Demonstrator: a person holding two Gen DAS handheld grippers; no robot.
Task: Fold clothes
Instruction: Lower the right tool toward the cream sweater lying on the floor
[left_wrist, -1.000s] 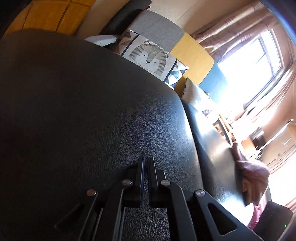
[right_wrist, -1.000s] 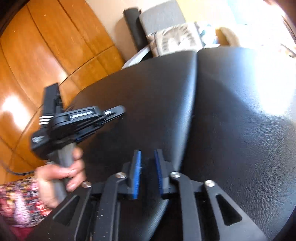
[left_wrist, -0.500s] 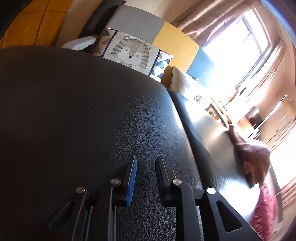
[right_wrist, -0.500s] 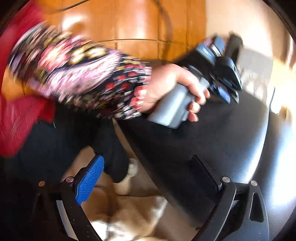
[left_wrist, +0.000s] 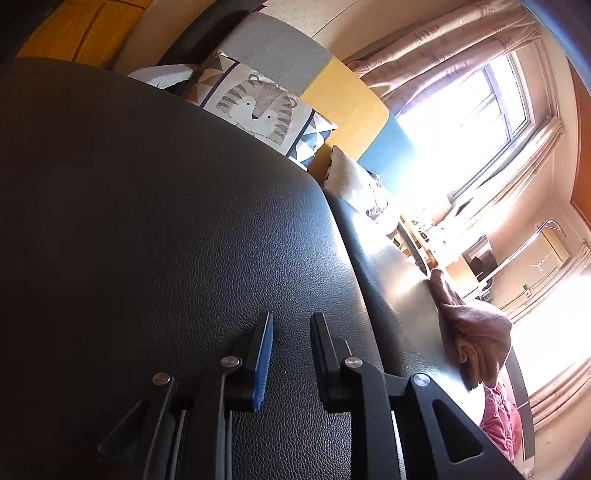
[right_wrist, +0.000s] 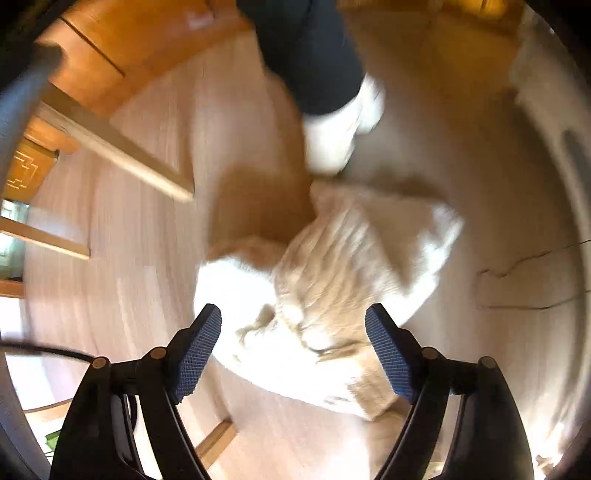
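A cream knitted garment lies in a rumpled heap on the pale wooden floor, blurred by motion. My right gripper points steeply down over it. Its jaws stand wide and are closing, and the pads touch nothing, with the heap showing below the gap. My left gripper hovers low over a black leather seat, its jaws a small way apart with nothing between them. A folded brownish-pink garment rests on the seat's far right part.
A person's dark trouser leg and white shoe stand just beyond the heap. Orange wooden furniture borders the floor at upper left. A tiger cushion and a pale cushion lie behind the seat. Pink cloth sits lower right.
My right gripper swung off the black seat and dropped toward the floor, its jaws going from nearly shut to wide. My left gripper's jaws parted slightly and it stayed over the seat.
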